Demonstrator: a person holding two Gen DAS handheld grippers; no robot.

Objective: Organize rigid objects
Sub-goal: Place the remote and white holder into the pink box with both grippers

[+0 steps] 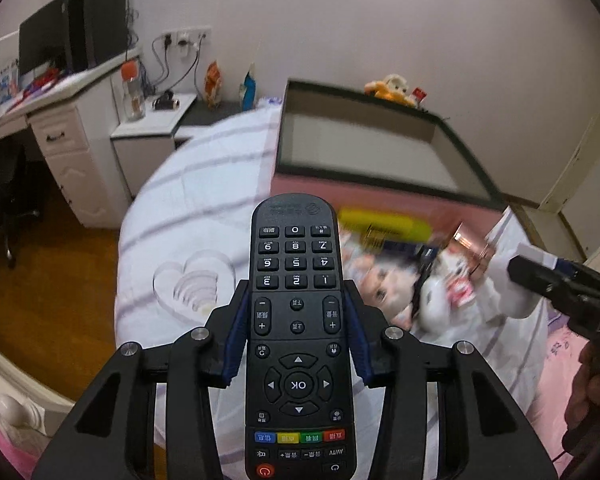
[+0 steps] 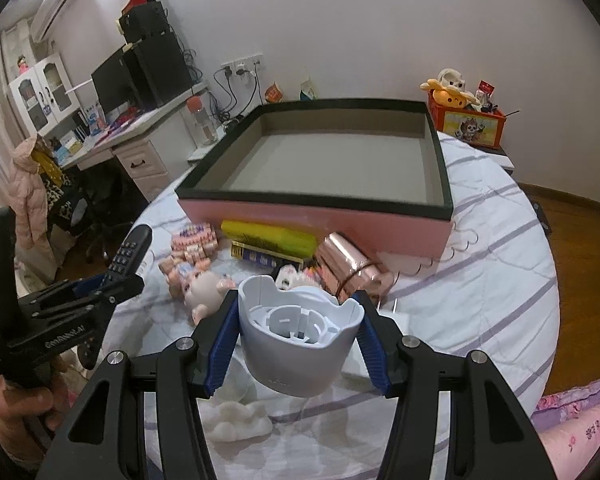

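Black hand-held gripper (image 1: 296,312), blue pads (image 1: 236,336), seemingly ribbed

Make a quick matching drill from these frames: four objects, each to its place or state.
Things:
1. remote control
2. white plastic cup-shaped part
3. pink box
4. yellow packet

Places/states:
A. open on top, nothing inside, on the bed
B. lying on the bed against the box's front wall
C. clamped in the left gripper
D. clamped in the right gripper

Pairs: 1-C, 2-D, 3-A, 4-B
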